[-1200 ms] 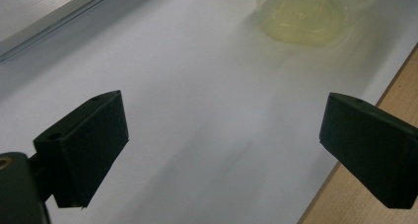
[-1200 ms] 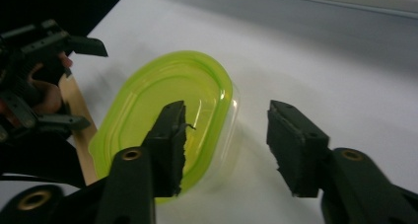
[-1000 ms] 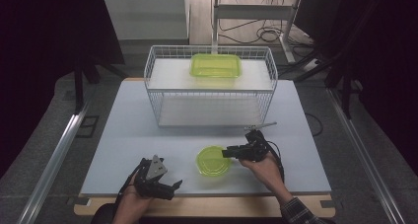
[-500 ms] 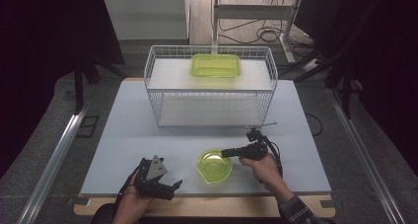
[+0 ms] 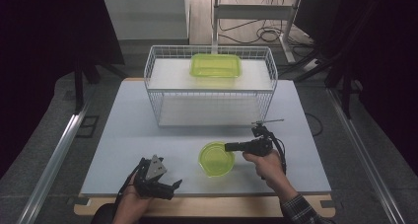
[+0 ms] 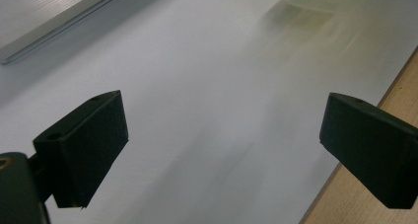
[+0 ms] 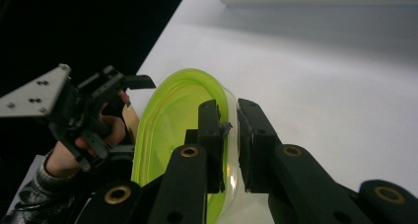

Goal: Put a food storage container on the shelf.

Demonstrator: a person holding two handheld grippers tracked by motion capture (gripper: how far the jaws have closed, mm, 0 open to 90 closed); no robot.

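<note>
A round, clear green bowl (image 5: 216,159) sits on the white table near the front. My right gripper (image 5: 227,146) reaches in from the right and is shut on the bowl's rim. In the right gripper view the bowl (image 7: 172,120) has its thin wall pinched between the pads of that gripper (image 7: 231,120), whose jaws have just been closing onto it. My left gripper (image 5: 173,187) rests at the front left edge. In its own view the left gripper (image 6: 224,145) is open, with bare table between the jaws. A rectangular green container (image 5: 216,66) lies on top of the wire rack (image 5: 157,93).
The wire rack stands across the back middle of the table, and its lower shelf holds nothing. A wooden strip (image 5: 222,205) runs along the table's front edge. Dark floor, metal rails and cables surround the table.
My right gripper has moved left onto the bowl's right rim and its jaws have closed on it. The left gripper has stayed where it was.
</note>
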